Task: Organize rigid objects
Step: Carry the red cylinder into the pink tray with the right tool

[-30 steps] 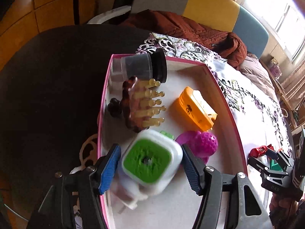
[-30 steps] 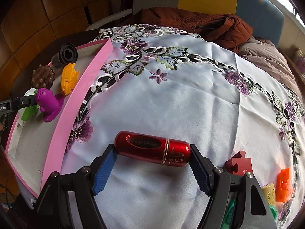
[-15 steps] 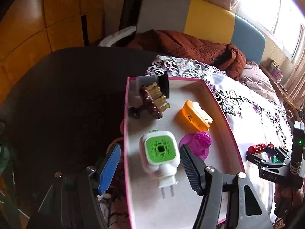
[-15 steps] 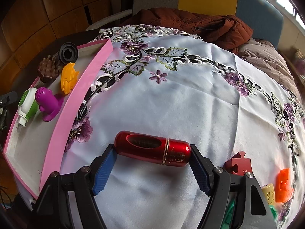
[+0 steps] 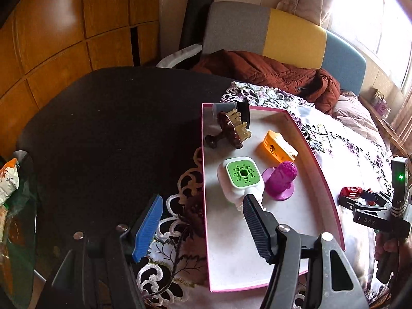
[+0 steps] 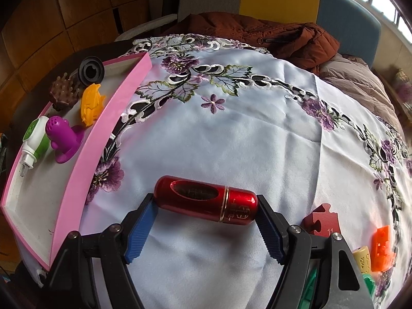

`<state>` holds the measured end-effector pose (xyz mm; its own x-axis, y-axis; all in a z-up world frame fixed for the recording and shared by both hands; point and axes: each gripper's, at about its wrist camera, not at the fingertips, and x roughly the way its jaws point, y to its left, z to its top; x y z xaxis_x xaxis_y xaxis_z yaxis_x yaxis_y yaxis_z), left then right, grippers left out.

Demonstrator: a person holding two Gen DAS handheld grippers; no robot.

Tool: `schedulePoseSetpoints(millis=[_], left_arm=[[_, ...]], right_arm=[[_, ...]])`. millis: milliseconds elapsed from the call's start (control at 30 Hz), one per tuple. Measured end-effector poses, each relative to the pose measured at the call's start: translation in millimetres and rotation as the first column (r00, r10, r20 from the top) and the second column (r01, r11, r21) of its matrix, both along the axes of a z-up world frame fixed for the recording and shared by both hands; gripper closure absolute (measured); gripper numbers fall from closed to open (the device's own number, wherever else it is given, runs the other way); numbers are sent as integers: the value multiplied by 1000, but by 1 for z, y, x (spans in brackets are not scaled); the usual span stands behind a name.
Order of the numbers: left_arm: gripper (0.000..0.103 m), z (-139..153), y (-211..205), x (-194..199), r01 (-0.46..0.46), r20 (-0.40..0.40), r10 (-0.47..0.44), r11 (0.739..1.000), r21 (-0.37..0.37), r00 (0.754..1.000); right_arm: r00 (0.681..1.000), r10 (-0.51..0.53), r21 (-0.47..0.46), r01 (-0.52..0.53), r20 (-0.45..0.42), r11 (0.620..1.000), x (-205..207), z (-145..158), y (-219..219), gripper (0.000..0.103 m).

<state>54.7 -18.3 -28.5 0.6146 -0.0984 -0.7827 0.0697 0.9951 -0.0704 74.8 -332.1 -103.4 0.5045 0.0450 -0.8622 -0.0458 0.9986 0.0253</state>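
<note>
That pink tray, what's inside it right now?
Inside the pink tray: a black-capped jar, a brown scalp brush, an orange block, a white-and-green plug-in and a purple knobbed toy. The left claw hides part of the tray's floor.

brown jacket [image 6: 270, 33] heaped on chair | embroidered tablecloth [image 6: 231, 134] over dark table [image 5: 103, 118]
</note>
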Motion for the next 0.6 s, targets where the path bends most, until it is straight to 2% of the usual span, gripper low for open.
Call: schedulePoseSetpoints(millis=[300,467,600], left_arm=[[38,-1,12,-6,-6,1,6,1000,-15,1000],[38,-7,20,-7,-23,-15,23,999,-28,1000],[38,-11,26,-7,-38,-22,37,998,-44,999]], right_arm=[[997,-72,-18,71,-20,997,-3,6,2,28],[996,-65,-11,66,60,998,-15,38,15,28],[991,0,27,-4,136,1000,-24,72,42,28]])
